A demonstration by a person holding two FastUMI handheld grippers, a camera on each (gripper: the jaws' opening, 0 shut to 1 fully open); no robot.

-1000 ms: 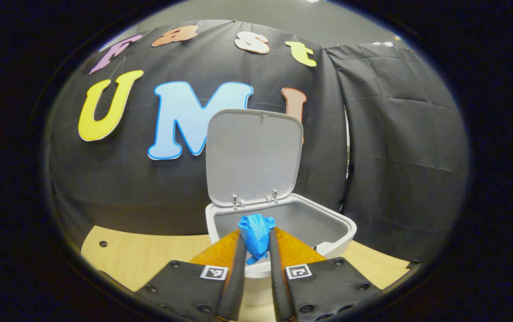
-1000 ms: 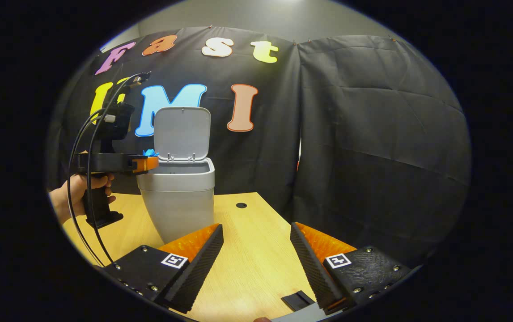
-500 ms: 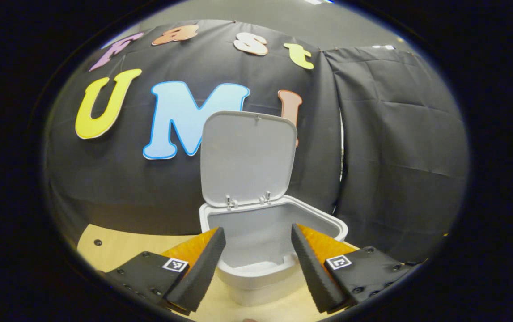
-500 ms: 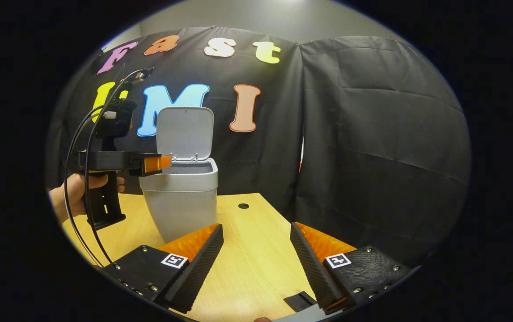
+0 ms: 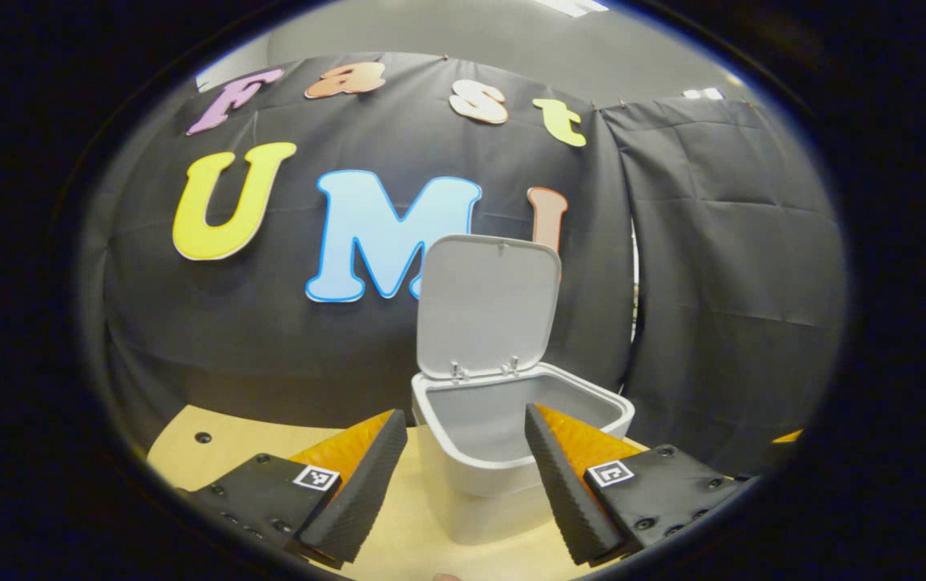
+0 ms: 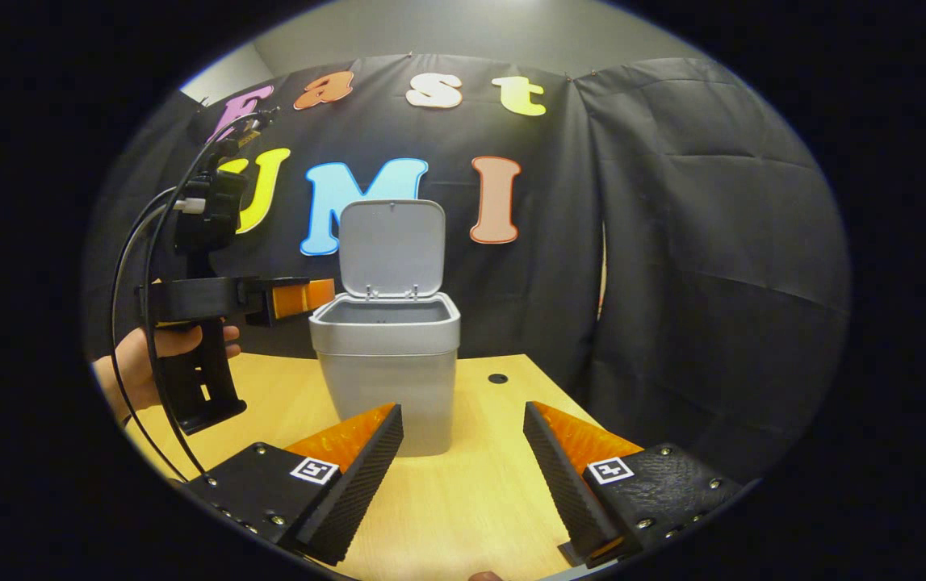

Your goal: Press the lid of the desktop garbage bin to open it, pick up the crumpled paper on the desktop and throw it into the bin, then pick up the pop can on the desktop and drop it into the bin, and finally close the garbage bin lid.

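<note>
Recording booth: black cloth wall (image 6: 672,242), wooden desktop (image 6: 463,500), plain grey room wall (image 6: 471,32) above.

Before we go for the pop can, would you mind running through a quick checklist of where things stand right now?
1. Bin lid open and standing upright: ok.
2. Left gripper open, nothing between its fingers: ok.
3. Right gripper open, nothing between its fingers: ok.
4. Left gripper off to the side of the bin, its tips beside the rim, as the right gripper view shows: ok.
5. Paper inside the bin: cannot tell, the visible part of the inside looks bare and the bottom is hidden.
6. Pop can located on the table: cannot tell.
</note>
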